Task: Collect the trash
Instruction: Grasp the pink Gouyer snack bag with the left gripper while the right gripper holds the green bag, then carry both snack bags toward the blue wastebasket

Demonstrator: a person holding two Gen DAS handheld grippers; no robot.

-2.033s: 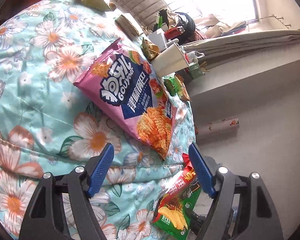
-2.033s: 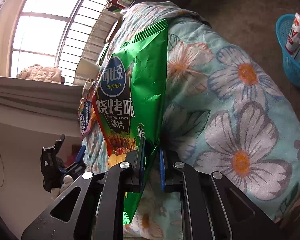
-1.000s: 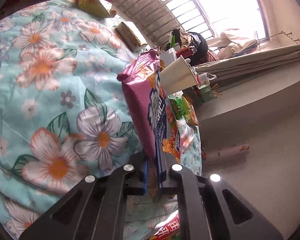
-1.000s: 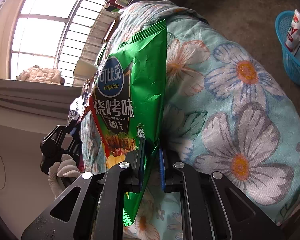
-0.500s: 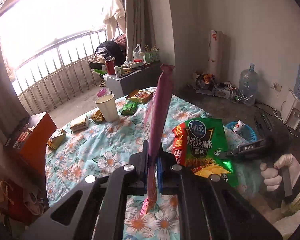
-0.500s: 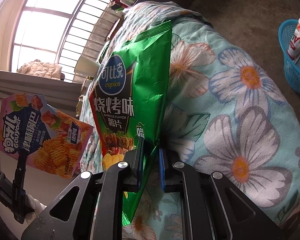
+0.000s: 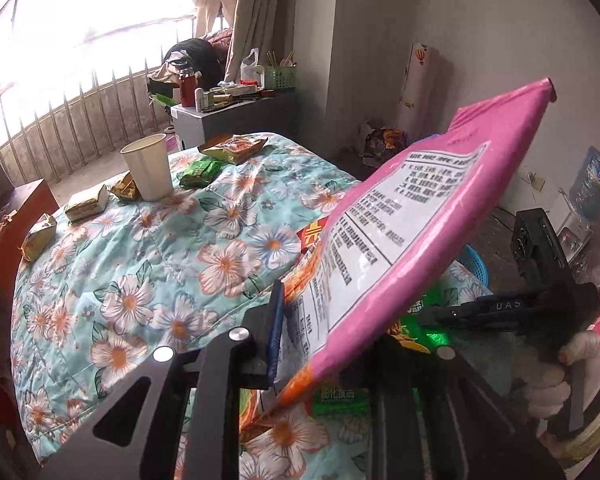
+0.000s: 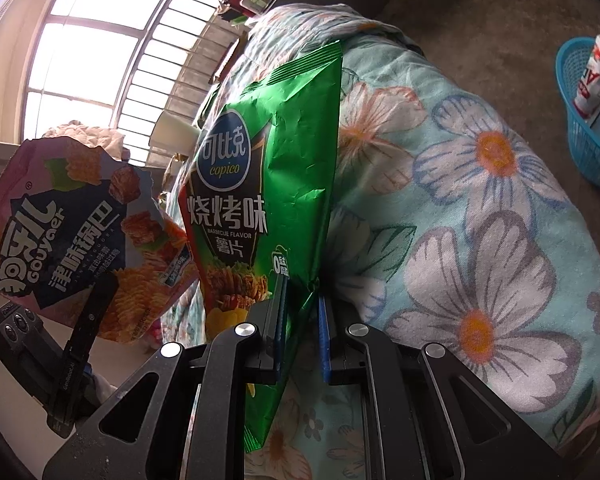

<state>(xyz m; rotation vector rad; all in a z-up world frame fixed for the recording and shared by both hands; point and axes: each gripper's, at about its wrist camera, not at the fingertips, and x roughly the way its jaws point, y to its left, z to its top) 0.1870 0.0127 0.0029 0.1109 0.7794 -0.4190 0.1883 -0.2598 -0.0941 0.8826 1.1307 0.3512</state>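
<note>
Beyond the floral quilt (image 8: 480, 184), down on the floor at its far side, the blue basket (image 8: 580, 136) is sitting with a carton already in it. That puts the basket nearer the right gripper (image 8: 300, 320), whose jaws are pinching the green chip bag (image 8: 284, 160), long axis running away from the quilt edge. The left gripper (image 7: 324, 340) is opening its jaws with the pink snack bag (image 7: 420, 216) lying slack between them, tilted up toward the basket side. One second earlier that pink bag was clamped edge-on over the quilt; now its back label is facing the camera.
</note>
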